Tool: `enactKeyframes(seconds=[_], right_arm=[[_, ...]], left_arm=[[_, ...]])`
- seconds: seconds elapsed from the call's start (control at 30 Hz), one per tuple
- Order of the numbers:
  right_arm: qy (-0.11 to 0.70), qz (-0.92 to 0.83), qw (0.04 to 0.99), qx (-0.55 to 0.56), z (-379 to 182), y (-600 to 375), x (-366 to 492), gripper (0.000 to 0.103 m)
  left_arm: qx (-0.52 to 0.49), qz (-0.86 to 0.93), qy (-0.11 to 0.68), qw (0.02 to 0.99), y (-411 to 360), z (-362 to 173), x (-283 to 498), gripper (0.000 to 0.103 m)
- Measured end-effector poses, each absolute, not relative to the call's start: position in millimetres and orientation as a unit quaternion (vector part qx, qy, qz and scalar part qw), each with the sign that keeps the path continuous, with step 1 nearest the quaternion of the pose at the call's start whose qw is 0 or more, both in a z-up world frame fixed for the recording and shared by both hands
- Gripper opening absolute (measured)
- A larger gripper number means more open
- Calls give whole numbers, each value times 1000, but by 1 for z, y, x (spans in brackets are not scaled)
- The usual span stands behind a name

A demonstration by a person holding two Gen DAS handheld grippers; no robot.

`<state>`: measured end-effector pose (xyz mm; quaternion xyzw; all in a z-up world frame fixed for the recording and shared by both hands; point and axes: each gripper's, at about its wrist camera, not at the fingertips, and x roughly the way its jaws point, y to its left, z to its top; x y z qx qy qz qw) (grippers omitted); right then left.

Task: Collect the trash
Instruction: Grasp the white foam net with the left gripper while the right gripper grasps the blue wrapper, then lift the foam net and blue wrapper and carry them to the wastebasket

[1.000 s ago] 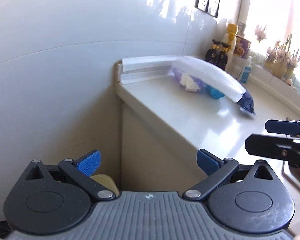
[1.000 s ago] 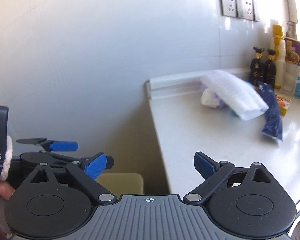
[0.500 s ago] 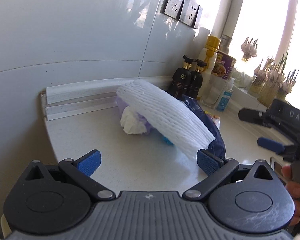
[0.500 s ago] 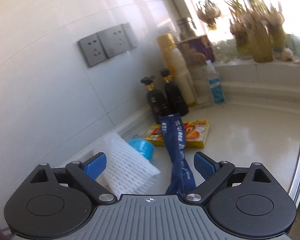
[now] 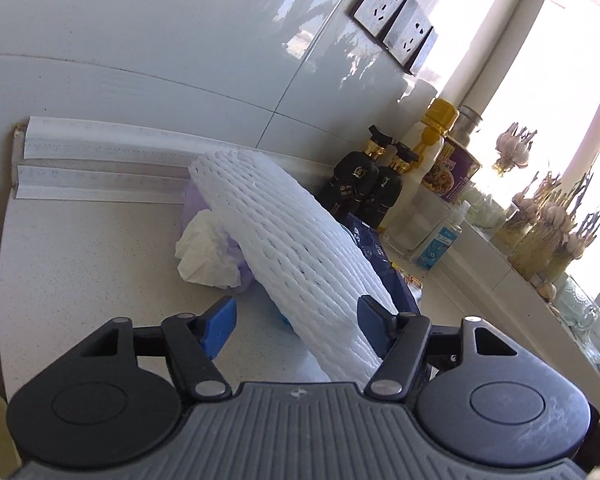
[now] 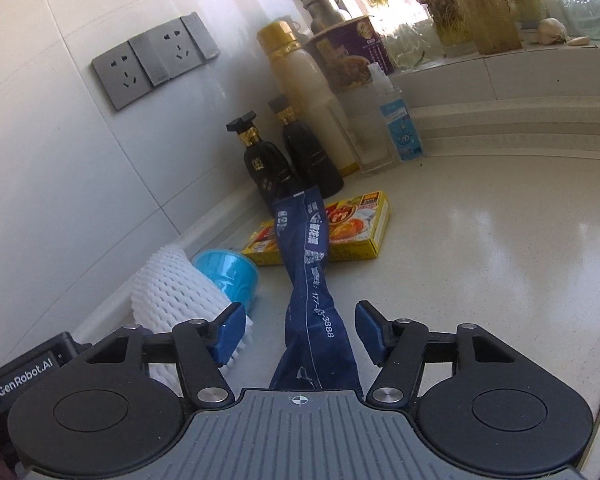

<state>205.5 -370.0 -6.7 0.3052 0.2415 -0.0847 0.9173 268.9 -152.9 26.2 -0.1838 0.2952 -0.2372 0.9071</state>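
**White foam netting and blue wrapper between half-closed jaws**

Blue-padded left gripper (image 5: 294,322) sits low over the pale speckled stone counter (image 5: 92,264), its jaws just drawn in to about half width. The near end of a long white foam mesh sleeve (image 5: 296,256) lies between the pads; the right pad is against its edge, the left pad stands clear. No firm grip visible.

Right gripper (image 6: 300,330), same blue pads, has likewise just narrowed to half. A dark blue printed plastic wrapper (image 6: 310,292) runs up the middle of the gap, touching neither pad.

Just beyond the left gripper: a crumpled white tissue (image 5: 206,250) against a pale purple bag (image 5: 194,200), both tucked under the foam sleeve.

Right view, left of the wrapper: a round light-blue plastic cup (image 6: 228,276) on its side, mouth toward the camera, contents not visible. Under the wrapper's far end, a flat yellow food box (image 6: 352,232), closed.

Against the tiled wall: two black bottles with gold collars (image 6: 286,160), stoppered; a tall cream bottle with gold cap (image 6: 300,76); a clear spray bottle with blue label (image 6: 396,120); a purple printed tub (image 6: 352,52).

On the sill: glass jars holding dried stalks and garlic bulbs (image 6: 484,8).
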Motion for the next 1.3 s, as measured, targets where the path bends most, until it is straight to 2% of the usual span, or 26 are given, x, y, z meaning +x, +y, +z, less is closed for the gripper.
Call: enactKeyframes(seconds=[0.07, 0.13, 0.2, 0.33, 0.67, 1.3], right_arm=[[248, -86, 915, 307, -11, -370, 207, 52], [257, -91, 912, 307, -13, -370, 209, 44], [261, -92, 910, 309, -16, -370, 210, 35], [254, -92, 911, 312, -15, -371, 208, 28], [214, -73, 919, 322, 4, -370, 198, 20], [191, 107, 945, 242, 77, -291, 186, 20]], left_arm=[[-188, -234, 294, 907, -154, 25, 268, 47], [-190, -234, 292, 907, -154, 25, 267, 33], [-184, -235, 292, 909, -155, 28, 267, 24], [-163, -240, 286, 913, -159, 33, 265, 8], [-134, -241, 246, 929, -145, 59, 241, 7], [-97, -157, 206, 961, -48, 90, 173, 6]])
